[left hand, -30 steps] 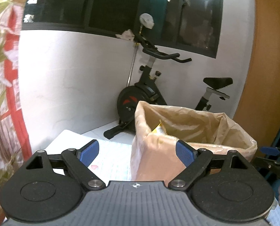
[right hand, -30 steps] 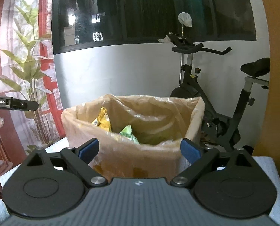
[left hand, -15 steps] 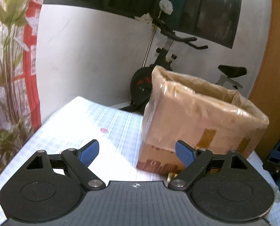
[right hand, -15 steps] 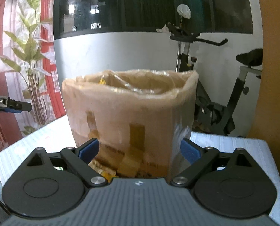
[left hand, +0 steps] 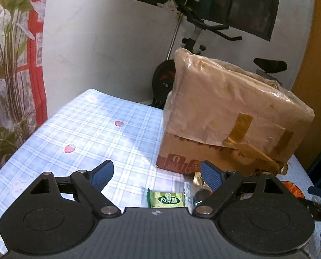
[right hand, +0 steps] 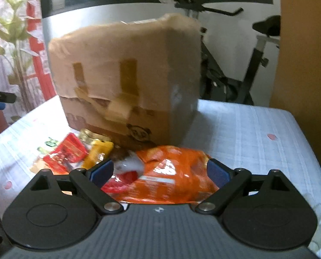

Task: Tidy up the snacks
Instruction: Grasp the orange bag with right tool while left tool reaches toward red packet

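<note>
A cardboard box (left hand: 229,116) lined with a plastic bag stands on the checked tablecloth (left hand: 91,129); it also fills the right wrist view as the box (right hand: 130,75). Loose snacks lie in front of it. My left gripper (left hand: 158,173) is open above a small green packet (left hand: 166,199), with a gold wrapper (left hand: 200,182) beside its right finger. My right gripper (right hand: 160,171) is open over a large orange bag (right hand: 173,174). A red packet (right hand: 67,153) and a yellow packet (right hand: 97,153) lie to the left of that bag.
An exercise bike (left hand: 195,43) stands behind the table against the white wall. A red patterned curtain (left hand: 15,49) hangs at the left. An orange-brown panel (right hand: 305,54) rises at the right. The tablecloth (right hand: 257,133) continues to the right of the box.
Both grippers have dropped from above the box's open top to table level. The box's inside is now out of sight and the loose snacks in front of it have come into view.
</note>
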A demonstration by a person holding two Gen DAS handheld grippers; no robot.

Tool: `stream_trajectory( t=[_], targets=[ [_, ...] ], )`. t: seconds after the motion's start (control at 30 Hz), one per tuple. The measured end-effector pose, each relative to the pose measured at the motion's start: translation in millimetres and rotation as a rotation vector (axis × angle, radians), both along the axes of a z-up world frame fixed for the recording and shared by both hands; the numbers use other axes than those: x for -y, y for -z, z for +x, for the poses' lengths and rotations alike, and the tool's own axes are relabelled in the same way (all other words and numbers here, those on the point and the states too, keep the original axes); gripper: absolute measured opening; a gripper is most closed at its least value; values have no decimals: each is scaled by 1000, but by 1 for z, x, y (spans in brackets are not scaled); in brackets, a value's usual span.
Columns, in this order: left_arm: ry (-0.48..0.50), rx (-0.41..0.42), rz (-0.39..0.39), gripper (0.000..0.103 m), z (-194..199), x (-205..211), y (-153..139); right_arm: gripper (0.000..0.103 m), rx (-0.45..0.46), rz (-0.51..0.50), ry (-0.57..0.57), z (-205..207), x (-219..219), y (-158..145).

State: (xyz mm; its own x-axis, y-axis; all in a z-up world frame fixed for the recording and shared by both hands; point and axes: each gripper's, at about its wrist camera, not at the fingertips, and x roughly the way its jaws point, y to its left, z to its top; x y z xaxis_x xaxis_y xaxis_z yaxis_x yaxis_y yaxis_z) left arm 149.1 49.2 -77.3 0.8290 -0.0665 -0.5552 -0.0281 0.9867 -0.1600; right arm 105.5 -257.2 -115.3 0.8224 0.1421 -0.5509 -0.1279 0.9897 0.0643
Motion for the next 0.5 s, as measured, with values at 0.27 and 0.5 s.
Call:
stream_trajectory(
  t=[0.27,0.5],
  targets=[
    [22,-10,12,89,0,8,3,98,-96,67,70,36,19,11],
    [69,-43,8,89,2,15,12,101,-218,131,115,52,26,24]
  ],
)
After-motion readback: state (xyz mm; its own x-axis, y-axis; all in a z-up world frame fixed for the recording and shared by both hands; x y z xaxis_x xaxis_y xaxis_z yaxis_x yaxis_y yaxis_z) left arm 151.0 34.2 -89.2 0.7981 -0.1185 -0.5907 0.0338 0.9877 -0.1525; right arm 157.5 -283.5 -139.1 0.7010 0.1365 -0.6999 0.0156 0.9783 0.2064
